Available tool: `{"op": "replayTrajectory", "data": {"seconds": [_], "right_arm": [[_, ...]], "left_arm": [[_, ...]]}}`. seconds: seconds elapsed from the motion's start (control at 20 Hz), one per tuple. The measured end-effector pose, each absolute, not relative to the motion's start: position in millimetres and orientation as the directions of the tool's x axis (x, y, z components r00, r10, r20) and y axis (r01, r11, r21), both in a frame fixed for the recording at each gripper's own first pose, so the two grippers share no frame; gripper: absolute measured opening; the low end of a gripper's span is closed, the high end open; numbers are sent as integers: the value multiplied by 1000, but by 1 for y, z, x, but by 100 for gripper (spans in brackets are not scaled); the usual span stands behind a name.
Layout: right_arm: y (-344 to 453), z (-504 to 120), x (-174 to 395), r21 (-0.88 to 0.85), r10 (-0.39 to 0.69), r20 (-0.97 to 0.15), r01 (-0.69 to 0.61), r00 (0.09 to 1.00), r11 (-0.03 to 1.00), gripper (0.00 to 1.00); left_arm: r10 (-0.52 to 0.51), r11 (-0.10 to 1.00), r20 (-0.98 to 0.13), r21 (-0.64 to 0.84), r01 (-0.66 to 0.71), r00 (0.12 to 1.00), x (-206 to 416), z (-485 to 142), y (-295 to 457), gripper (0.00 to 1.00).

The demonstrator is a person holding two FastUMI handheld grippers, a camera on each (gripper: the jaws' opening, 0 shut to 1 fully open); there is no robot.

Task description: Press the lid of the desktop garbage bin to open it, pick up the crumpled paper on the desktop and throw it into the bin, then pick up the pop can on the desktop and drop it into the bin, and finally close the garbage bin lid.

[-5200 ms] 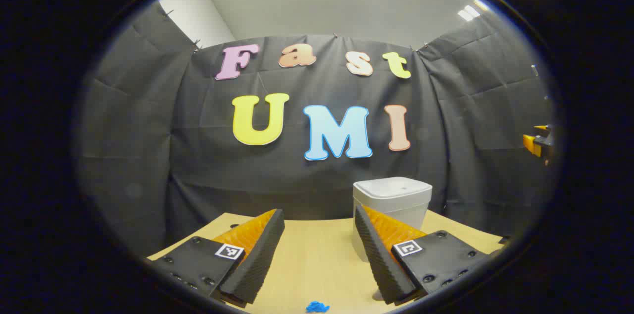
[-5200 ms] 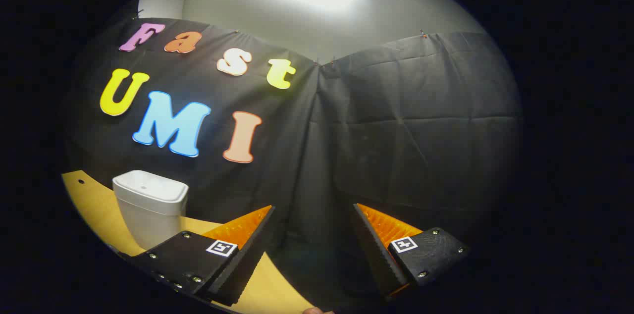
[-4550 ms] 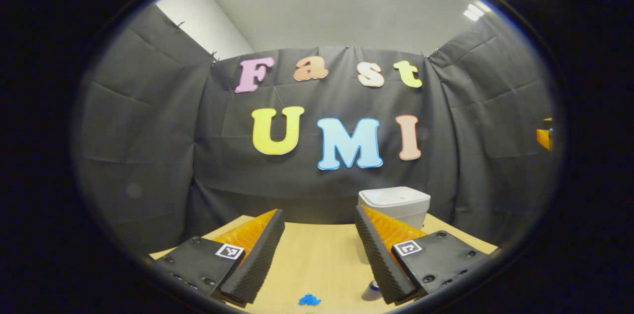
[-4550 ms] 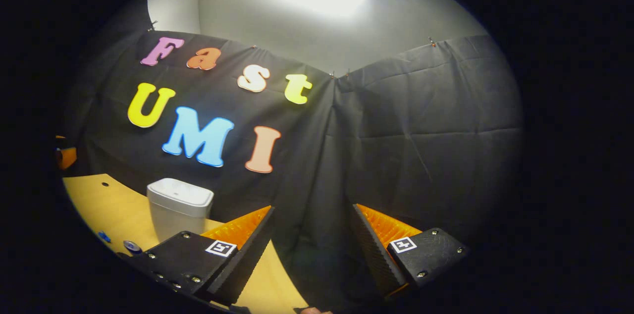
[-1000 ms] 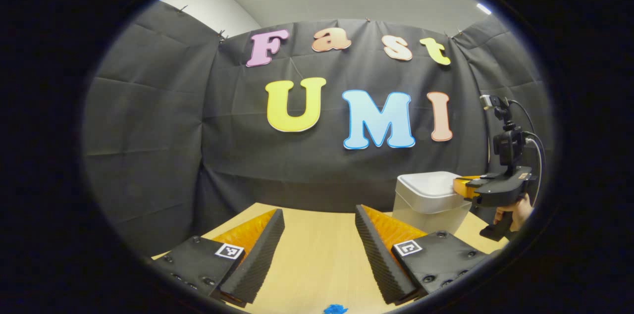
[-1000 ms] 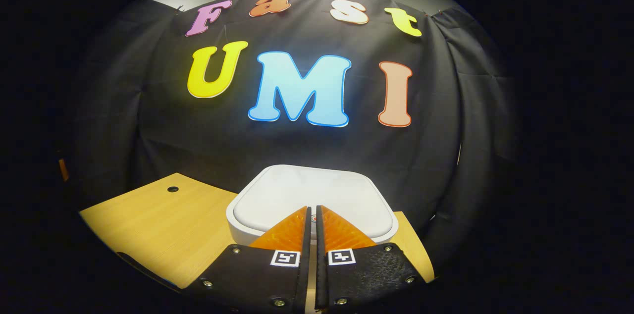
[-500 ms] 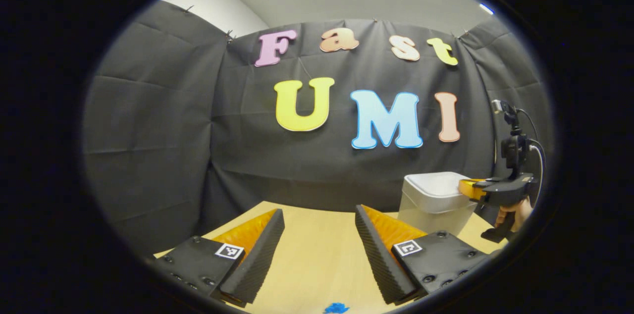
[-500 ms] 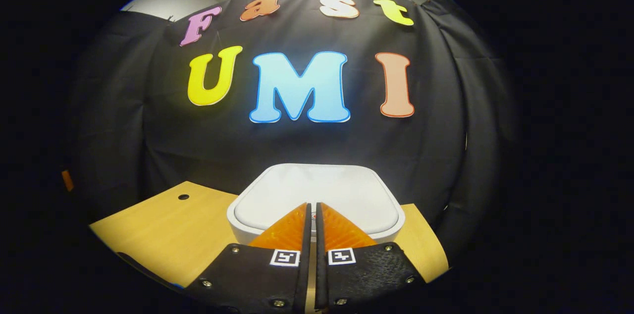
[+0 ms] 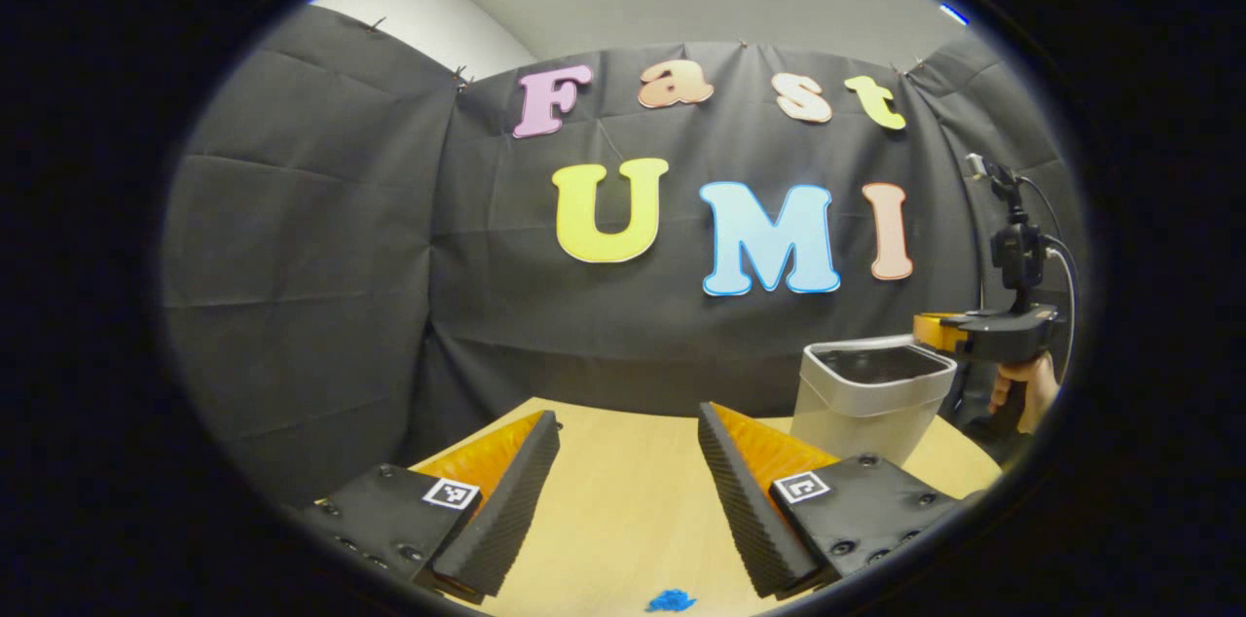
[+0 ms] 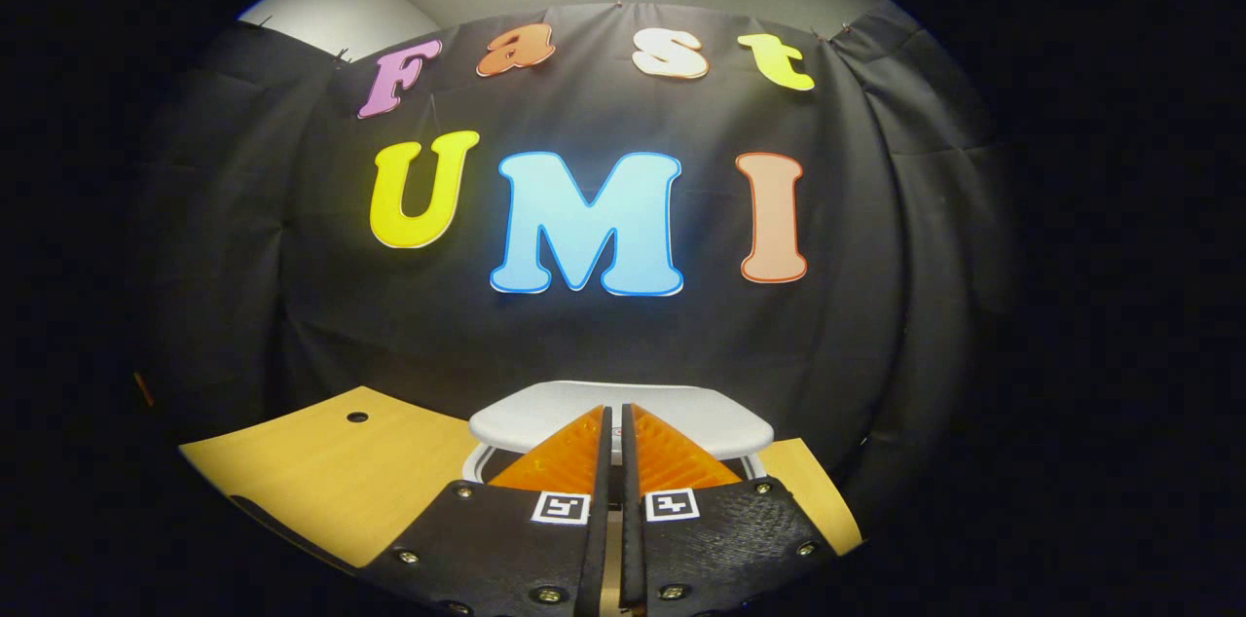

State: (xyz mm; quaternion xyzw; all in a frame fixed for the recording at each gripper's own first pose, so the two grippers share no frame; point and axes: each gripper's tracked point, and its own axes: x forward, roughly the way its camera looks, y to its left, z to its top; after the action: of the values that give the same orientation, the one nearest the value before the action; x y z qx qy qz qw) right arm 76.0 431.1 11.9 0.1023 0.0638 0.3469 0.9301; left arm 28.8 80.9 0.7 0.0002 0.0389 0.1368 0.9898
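1. Fingers of the right gripper point(image 10: 613, 422) are pressed together on nothing, forming one blunt tip suited to pushing; they sit over the near edge of the bin's lid point(image 10: 681, 422).
2. Left gripper point(image 9: 628, 437) hovers over the desktop point(image 9: 623, 510), jaws wide and empty, likely ready for pickup.
3. Bin point(image 9: 869, 398) stands by the wall, its mouth dark and apparently open.
4. Blue crumpled paper point(image 9: 671, 600) lies just below the left fingers.
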Motion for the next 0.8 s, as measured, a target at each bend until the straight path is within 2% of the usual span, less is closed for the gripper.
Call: {"op": "replayTrajectory", "data": {"seconds": [0.3, 0.4, 0.8], "right_arm": [[414, 17, 68, 228, 655, -45, -631, 754, 742, 6], [407, 13, 63, 199, 651, -58, -631, 757, 750, 6], [385, 4, 26, 176, 659, -66, -642, 749, 747, 7]], "left_arm": [[244, 970, -62, 33, -243, 968, 28, 4, 67, 96], [230, 973, -66, 33, -229, 971, 29, 2, 62, 92], [187, 981, -109, 71, -180, 976, 27, -25, 57, 96]]}}
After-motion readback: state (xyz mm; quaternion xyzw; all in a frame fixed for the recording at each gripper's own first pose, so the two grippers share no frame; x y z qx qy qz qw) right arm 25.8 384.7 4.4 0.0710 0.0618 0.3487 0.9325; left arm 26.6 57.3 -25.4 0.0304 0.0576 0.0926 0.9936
